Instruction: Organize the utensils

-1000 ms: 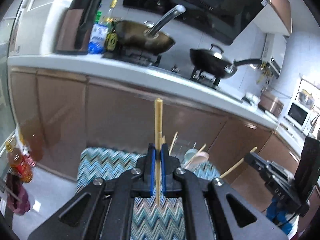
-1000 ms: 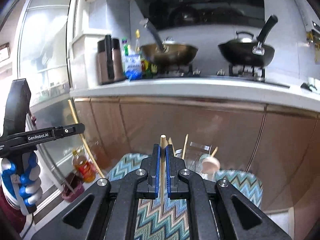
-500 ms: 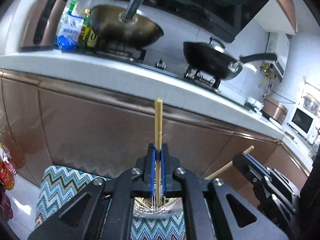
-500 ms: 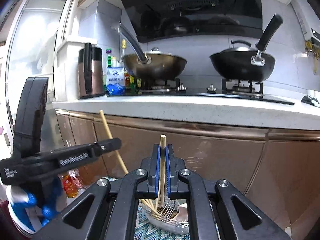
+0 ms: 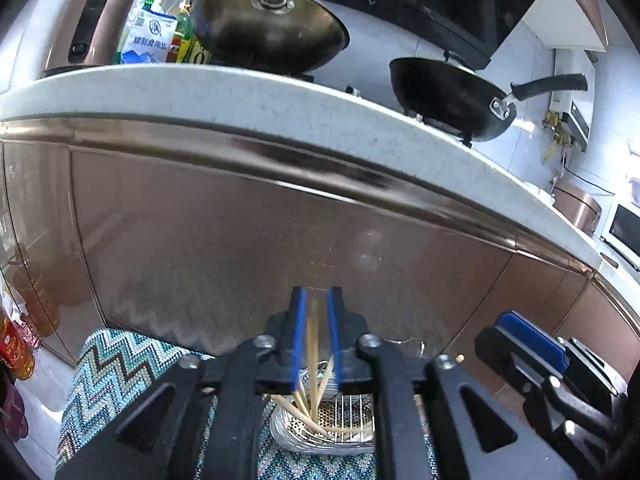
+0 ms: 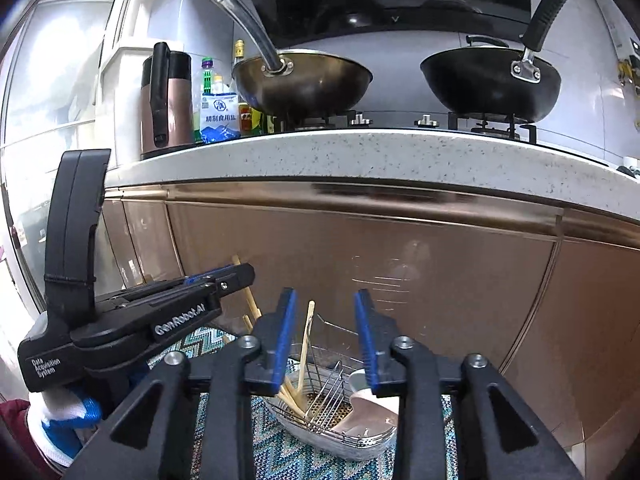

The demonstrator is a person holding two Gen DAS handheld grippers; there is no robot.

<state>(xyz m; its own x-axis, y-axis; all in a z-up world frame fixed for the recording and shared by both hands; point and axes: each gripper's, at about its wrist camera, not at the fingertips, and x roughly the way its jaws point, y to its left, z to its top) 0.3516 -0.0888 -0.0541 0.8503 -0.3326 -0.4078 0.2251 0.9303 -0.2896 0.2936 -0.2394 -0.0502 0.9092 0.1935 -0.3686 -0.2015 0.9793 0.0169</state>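
left gripper [image 5: 317, 336]: jaws slightly parted, gripping nothing; chopstick [image 5: 313, 354] loose in the gap, lower end down in the rack.
drainer rack [image 5: 320, 442]: metal mesh, on zigzag mat [image 5: 104, 376]; several chopsticks leaning inside.
right gripper [image 6: 325, 340]: jaws wide apart, empty; hovering over the rack.
right view only: pale spoon [image 6: 366, 404] in the rack's right side; left gripper's side profile, GenRobot.AI lettering.
left view only: microwave [image 5: 624, 232] far right.
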